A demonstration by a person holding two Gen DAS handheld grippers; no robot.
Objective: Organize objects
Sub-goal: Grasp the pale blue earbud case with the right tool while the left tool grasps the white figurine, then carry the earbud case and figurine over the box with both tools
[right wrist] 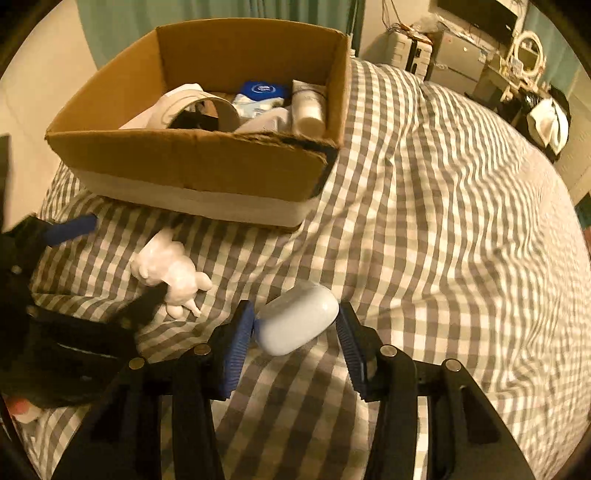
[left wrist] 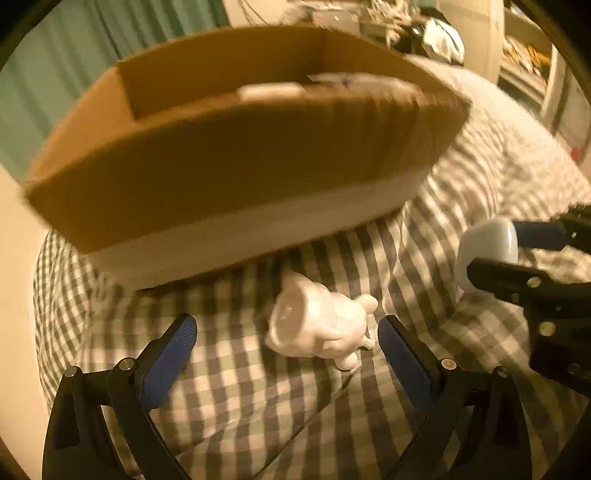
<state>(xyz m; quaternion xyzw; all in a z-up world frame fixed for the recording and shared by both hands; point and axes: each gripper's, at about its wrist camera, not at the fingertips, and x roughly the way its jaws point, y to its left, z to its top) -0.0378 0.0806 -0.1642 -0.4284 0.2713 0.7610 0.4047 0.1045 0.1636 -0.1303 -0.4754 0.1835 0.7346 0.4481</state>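
Observation:
A white animal figurine (left wrist: 319, 325) lies on its side on the checked bedspread, between the wide-apart blue pads of my open left gripper (left wrist: 287, 334); neither pad touches it. It also shows in the right wrist view (right wrist: 168, 271). My right gripper (right wrist: 295, 325) is shut on a pale blue oval case (right wrist: 297, 325), held just above the bedspread; the case also shows in the left wrist view (left wrist: 485, 245). An open cardboard box (right wrist: 192, 162) stands behind, holding a blue tin (right wrist: 263, 89), white tubes (right wrist: 308, 107) and other items.
The grey and white checked bedspread (right wrist: 424, 221) stretches off to the right. Cluttered furniture (right wrist: 461, 55) and a teal curtain (right wrist: 122, 26) stand beyond the bed. The left gripper's body (right wrist: 55, 332) fills the lower left of the right wrist view.

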